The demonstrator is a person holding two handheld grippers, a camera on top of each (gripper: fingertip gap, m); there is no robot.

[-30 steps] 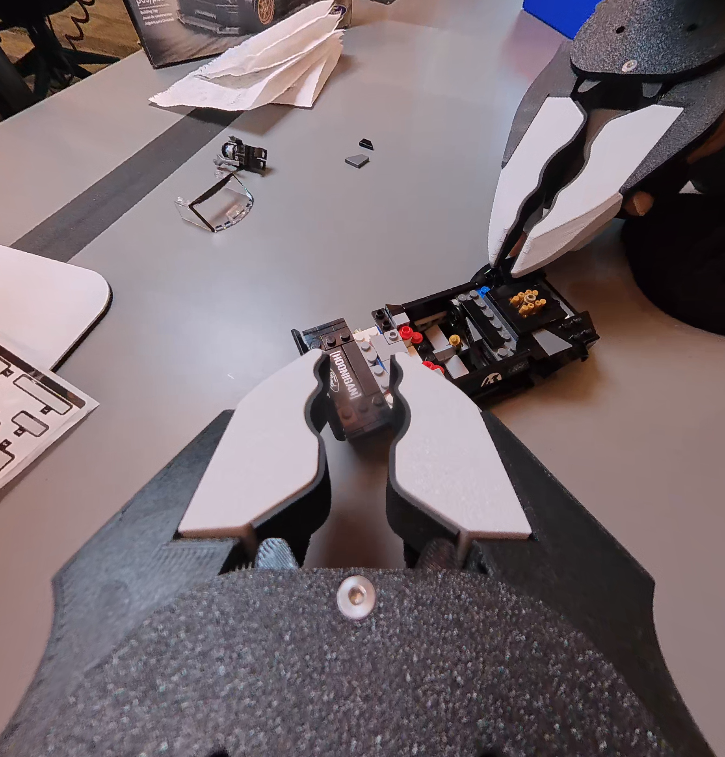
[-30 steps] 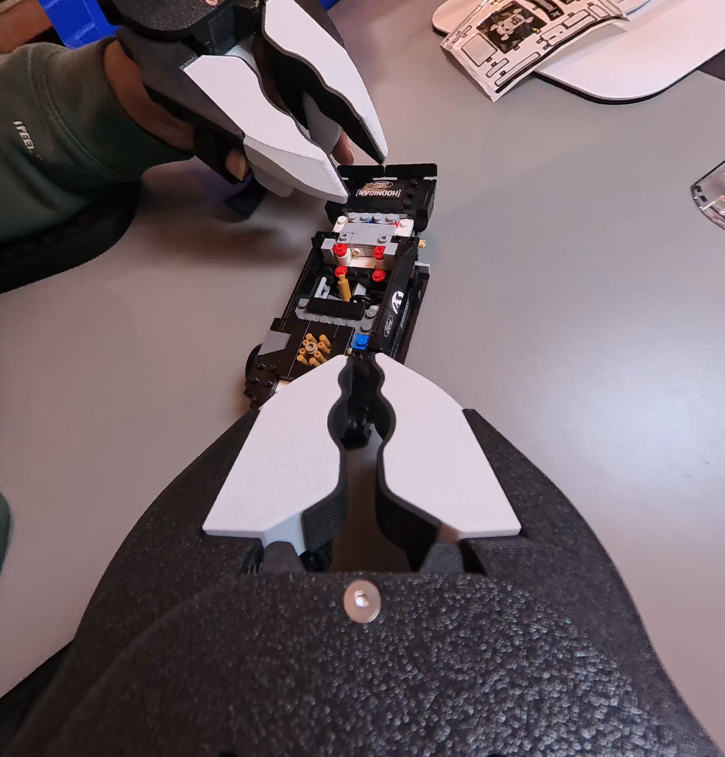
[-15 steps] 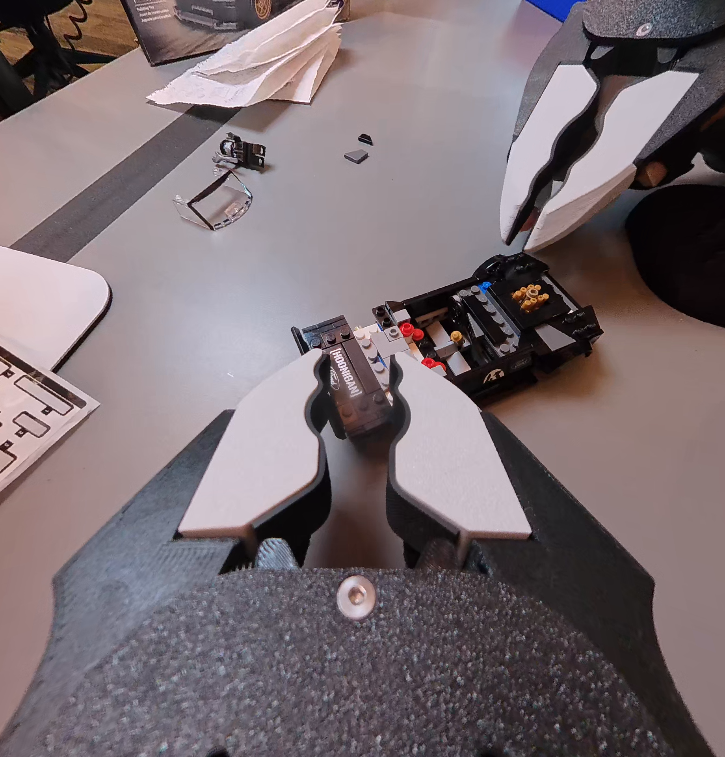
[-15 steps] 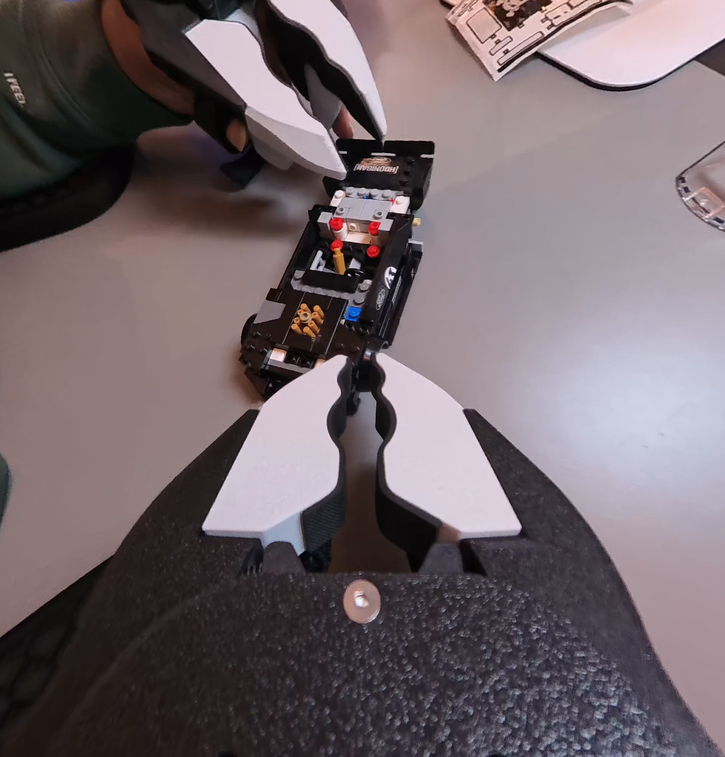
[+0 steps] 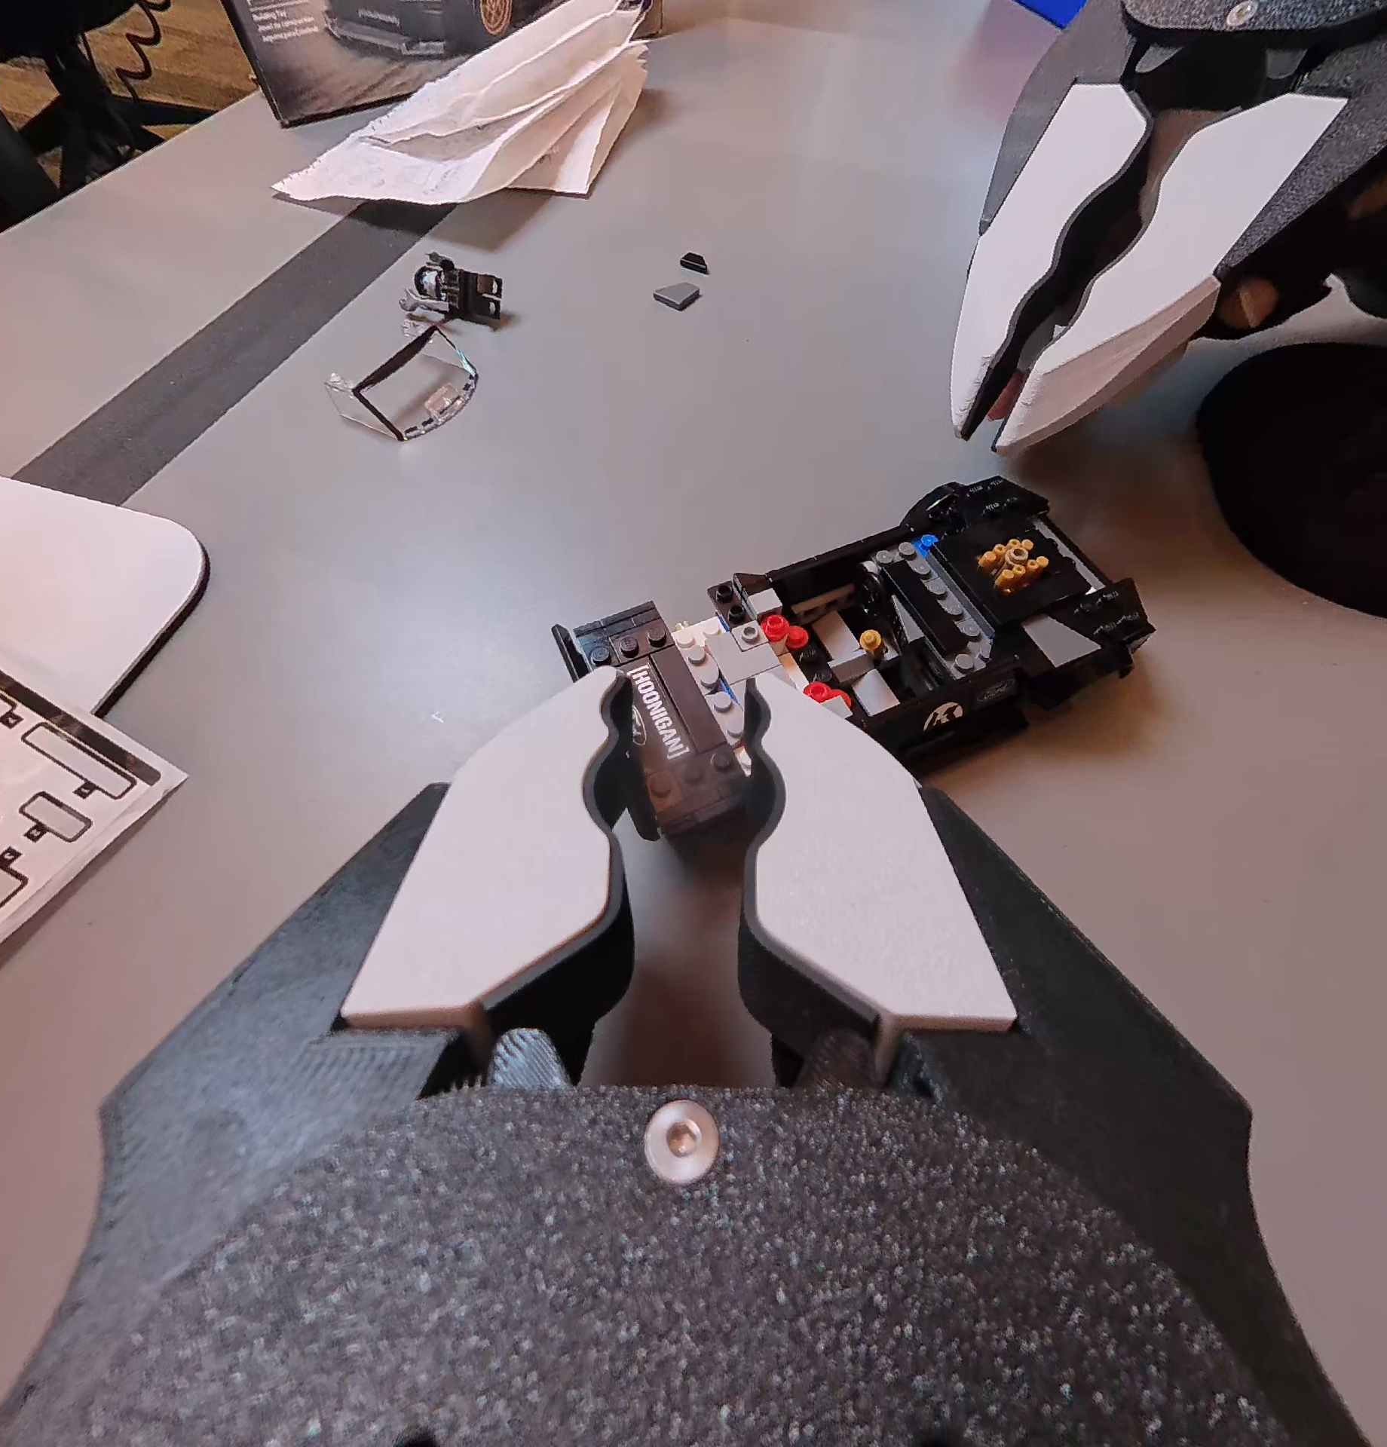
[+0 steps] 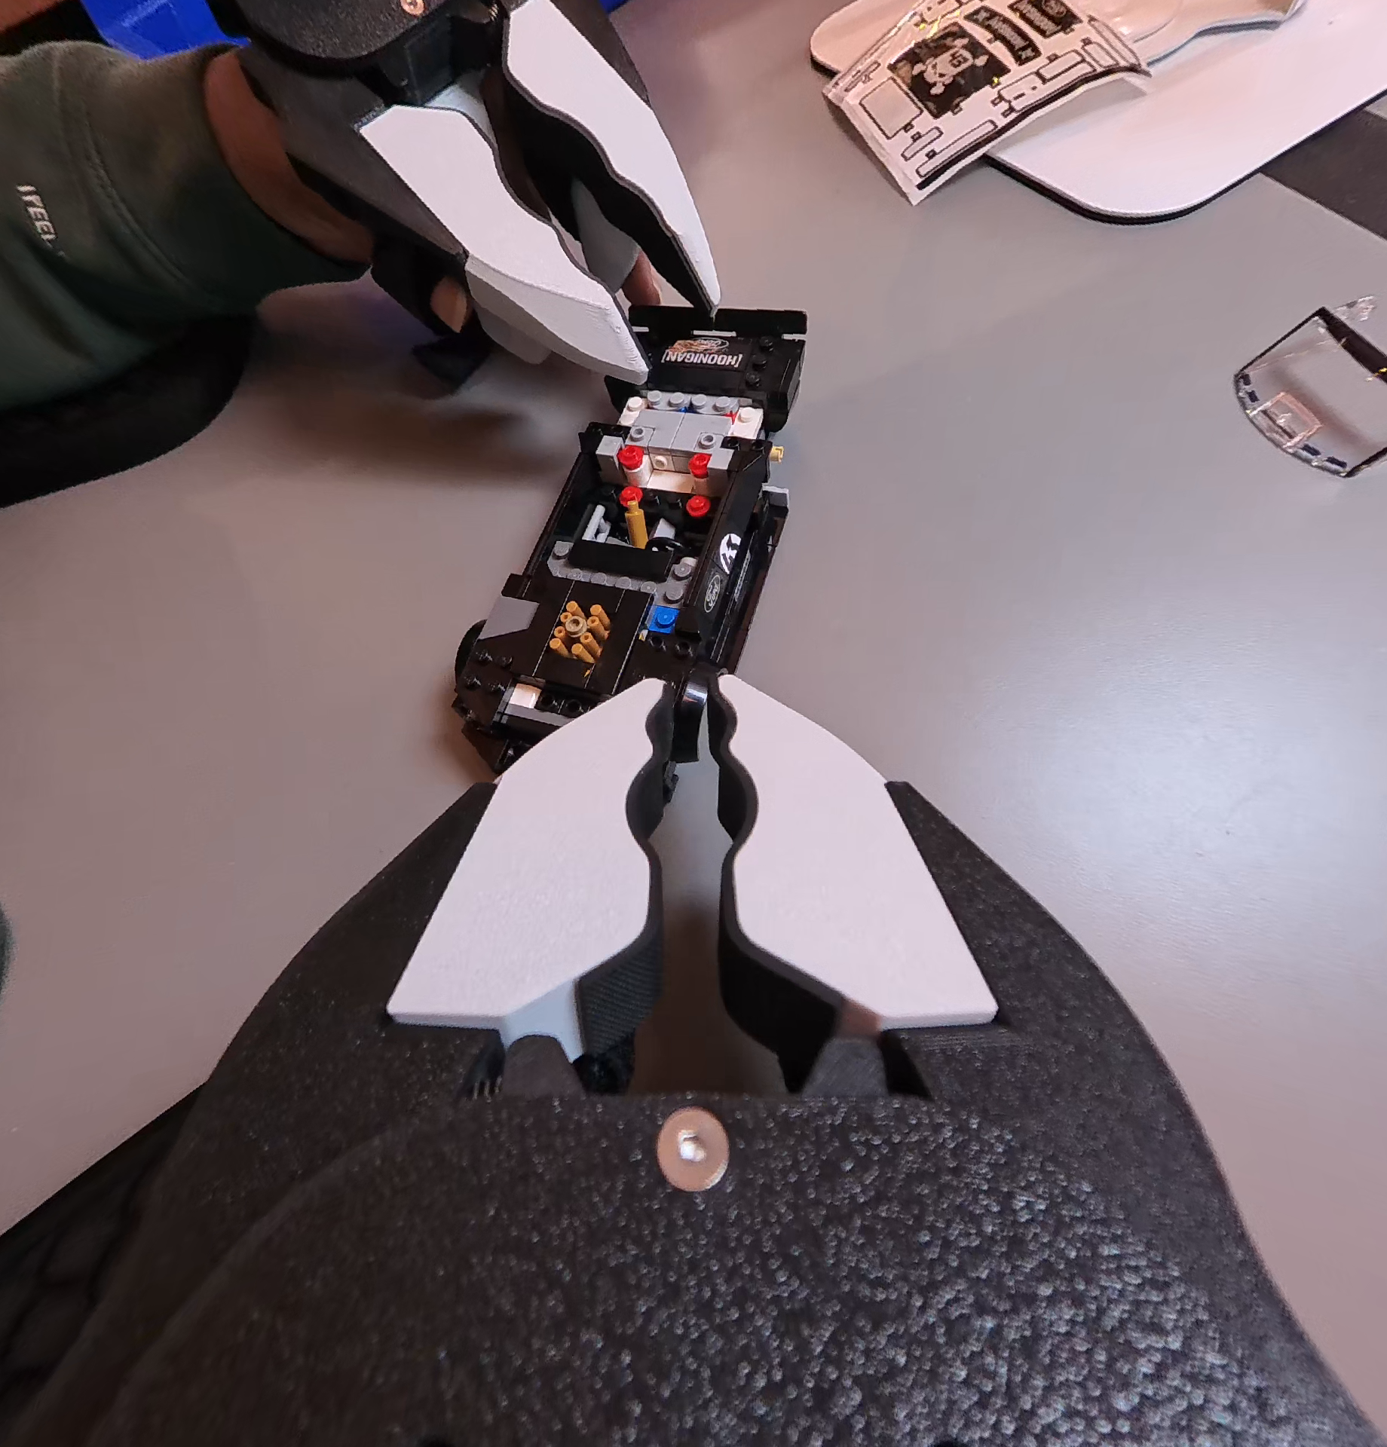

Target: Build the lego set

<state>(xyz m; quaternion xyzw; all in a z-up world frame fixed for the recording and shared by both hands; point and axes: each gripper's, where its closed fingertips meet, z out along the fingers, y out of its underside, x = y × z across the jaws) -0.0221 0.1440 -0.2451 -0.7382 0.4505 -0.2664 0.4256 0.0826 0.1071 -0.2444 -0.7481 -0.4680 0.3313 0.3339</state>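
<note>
Your left hand-held gripper (image 5: 682, 705) clamps the rear block of the black lego car (image 5: 870, 658), fingers pressed against its two sides, at twelve o'clock close in the left wrist view. The car lies flat on the grey bench (image 5: 753, 438), its open body running toward two o'clock, with red studs, grey plates and a gold cluster on top. Your right hand-held gripper (image 5: 988, 423) hangs above the car's far end at one o'clock, apart from it, fingers nearly together around a small black piece (image 6: 690, 712). At ten o'clock lies a clear windscreen piece (image 5: 408, 391), with a small dark assembly (image 5: 455, 286) just beyond it. Two tiny dark tiles (image 5: 679, 294) sit near twelve o'clock. Farthest, at eleven o'clock, folded white paper (image 5: 502, 117) leans against a dark box (image 5: 346, 47). A sticker sheet (image 5: 40, 791) lies at nine o'clock.
</note>
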